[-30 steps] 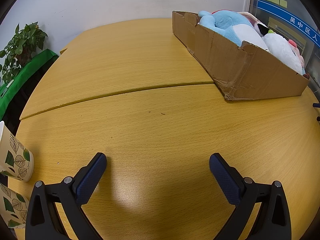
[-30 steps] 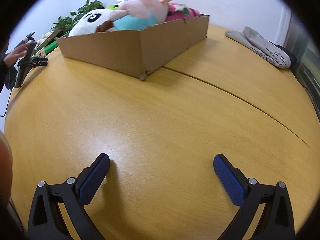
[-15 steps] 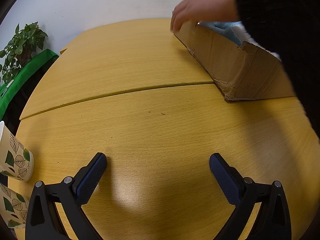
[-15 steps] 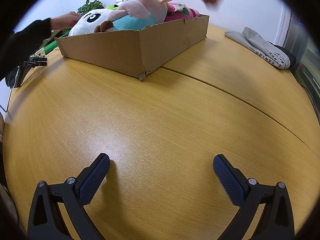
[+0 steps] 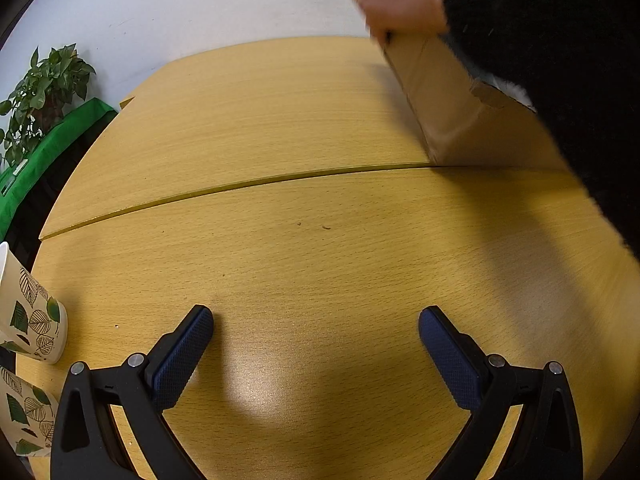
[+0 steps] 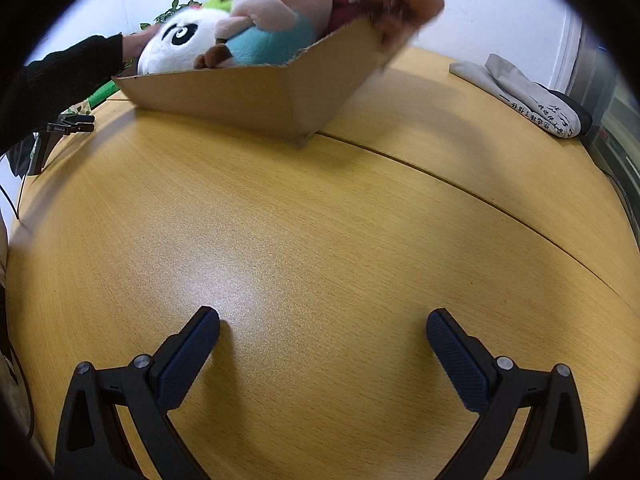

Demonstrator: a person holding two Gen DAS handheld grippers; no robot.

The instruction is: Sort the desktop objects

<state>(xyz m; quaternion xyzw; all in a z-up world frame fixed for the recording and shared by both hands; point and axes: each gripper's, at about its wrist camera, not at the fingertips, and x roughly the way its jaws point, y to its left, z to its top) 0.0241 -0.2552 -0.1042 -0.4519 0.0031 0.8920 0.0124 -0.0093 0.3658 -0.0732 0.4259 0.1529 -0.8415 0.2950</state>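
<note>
Both grippers, left gripper [image 5: 316,332] and right gripper [image 6: 323,334], are held spread and empty low over the tabletop [image 6: 320,220]. Farther off, the cardboard box [image 6: 256,96] of plush toys [image 6: 224,36] is tilted up by bare hands [image 6: 404,0]. Approach is best delayed until the toys are tipped out and settled.

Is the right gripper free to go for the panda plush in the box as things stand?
Probably not yet. The right gripper is open over bare table, but someone's hands are tipping the cardboard box, with the panda plush inside.
</note>
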